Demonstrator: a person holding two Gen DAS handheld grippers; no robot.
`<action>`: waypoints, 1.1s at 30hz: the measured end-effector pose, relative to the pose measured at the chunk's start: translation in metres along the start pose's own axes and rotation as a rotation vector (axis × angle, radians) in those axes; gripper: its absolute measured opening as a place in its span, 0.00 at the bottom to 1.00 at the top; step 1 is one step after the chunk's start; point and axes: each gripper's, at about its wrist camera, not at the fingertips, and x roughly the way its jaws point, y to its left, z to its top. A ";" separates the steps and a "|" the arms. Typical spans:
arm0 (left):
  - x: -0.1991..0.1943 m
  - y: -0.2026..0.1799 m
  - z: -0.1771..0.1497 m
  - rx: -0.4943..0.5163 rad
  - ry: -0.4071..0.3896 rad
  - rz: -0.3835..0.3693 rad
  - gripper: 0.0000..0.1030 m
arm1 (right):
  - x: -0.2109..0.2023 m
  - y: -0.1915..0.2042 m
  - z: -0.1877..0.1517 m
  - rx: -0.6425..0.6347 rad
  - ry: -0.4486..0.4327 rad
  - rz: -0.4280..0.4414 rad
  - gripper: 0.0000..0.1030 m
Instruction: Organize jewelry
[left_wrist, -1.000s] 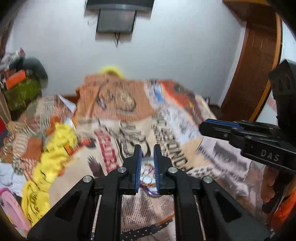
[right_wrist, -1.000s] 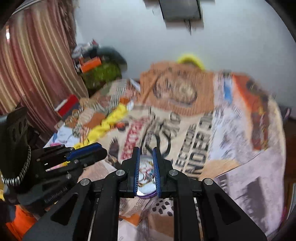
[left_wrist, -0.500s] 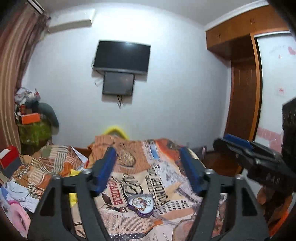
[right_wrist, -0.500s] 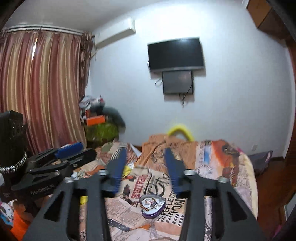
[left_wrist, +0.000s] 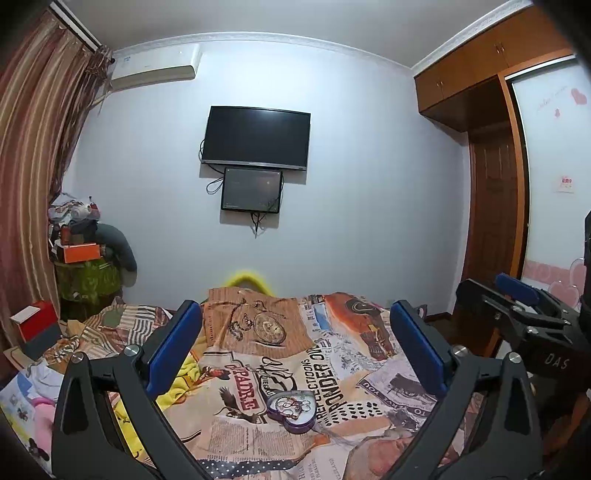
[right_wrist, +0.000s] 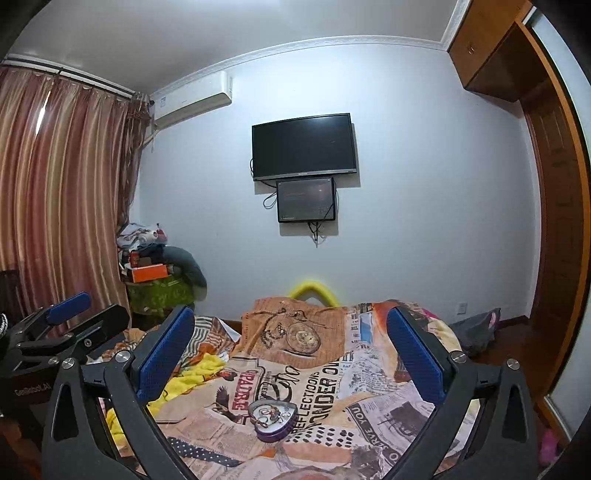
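While both tools hang level above the bed (left_wrist: 369, 373), the left gripper (left_wrist: 295, 332) has just been opening and its blue pads now stand wide apart with nothing between them; the right gripper (right_wrist: 291, 336) has done the same and is equally empty. The heart-shaped tin (left_wrist: 291, 406) lies on the printed bedspread at about six o'clock in the left wrist view, below and beyond the spread fingers, touched by neither tool. Inside it several rings and small metal pieces show, though they are too small to sort out. A yellow cloth (right_wrist: 195, 373) lies at about nine o'clock of the tin in the right wrist view, near but apart. Judging by the jewelry already gathered in the tin and both tools clear of it, a placing step looks finished. The next move probably calls for finding any loose piece, or a lid; neither is visible here.
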 end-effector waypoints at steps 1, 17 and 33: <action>0.001 0.000 -0.001 -0.001 0.004 0.001 0.99 | -0.004 -0.001 -0.002 -0.001 0.001 0.000 1.00; 0.010 -0.002 -0.005 0.009 0.026 0.019 0.99 | -0.011 -0.007 -0.007 0.005 0.025 0.006 1.00; 0.013 -0.005 -0.007 0.027 0.028 0.017 0.99 | -0.014 -0.005 -0.006 0.015 0.035 0.012 1.00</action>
